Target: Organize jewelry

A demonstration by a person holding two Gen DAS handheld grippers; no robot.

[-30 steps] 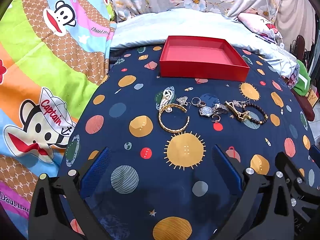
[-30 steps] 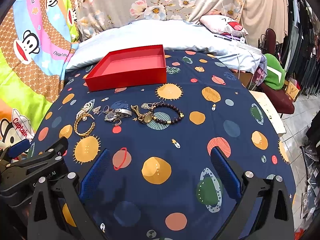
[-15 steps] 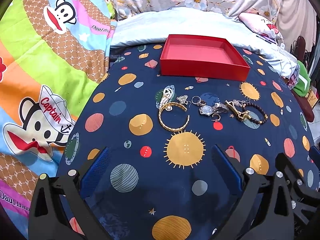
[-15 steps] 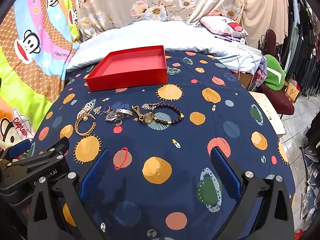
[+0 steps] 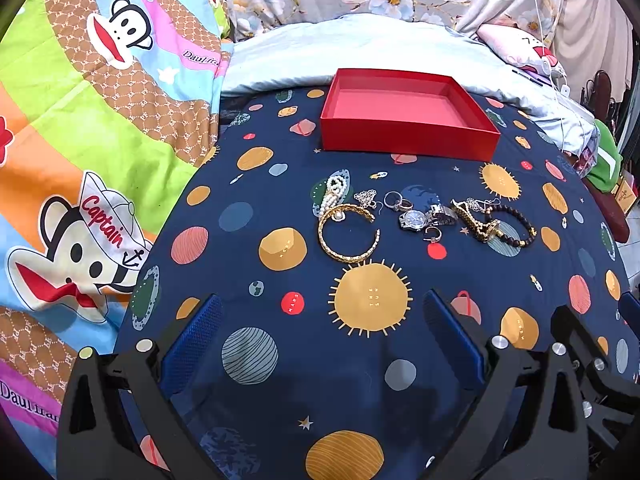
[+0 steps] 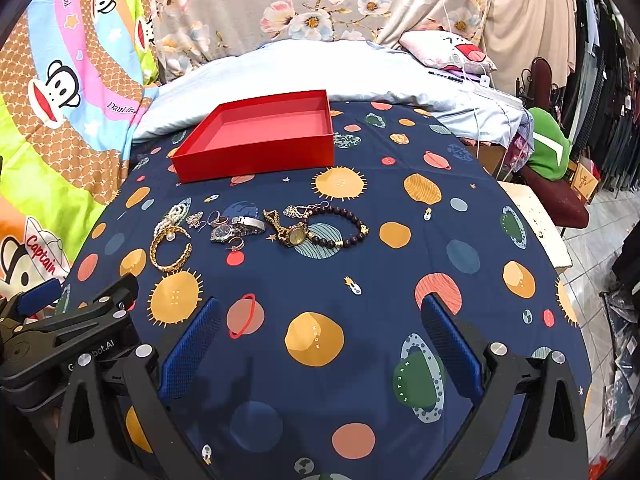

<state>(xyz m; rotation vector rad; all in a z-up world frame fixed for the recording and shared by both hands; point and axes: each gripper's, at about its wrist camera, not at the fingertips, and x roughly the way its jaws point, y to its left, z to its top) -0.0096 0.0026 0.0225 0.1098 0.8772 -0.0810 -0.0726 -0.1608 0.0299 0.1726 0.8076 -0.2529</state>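
Observation:
An empty red box sits at the far side of a navy planet-print cloth. In front of it lies a row of jewelry: a pearl strand, a gold cuff bangle, small rings, a silver watch, a gold watch and a dark bead bracelet. My left gripper hovers open, short of the bangle. My right gripper is open too, nearer than the bead bracelet, with nothing between its fingers. The left gripper's body shows at lower left in the right wrist view.
A cartoon-monkey blanket covers the left. A pale blue pillow and floral fabric lie behind the box. To the right are a green cushion, a dark red chair and hanging clothes. The cloth drops off at the right edge.
Both views have drifted slightly; the jewelry and box sit a touch lower in the frames. Nothing was picked up and both grippers stayed open.

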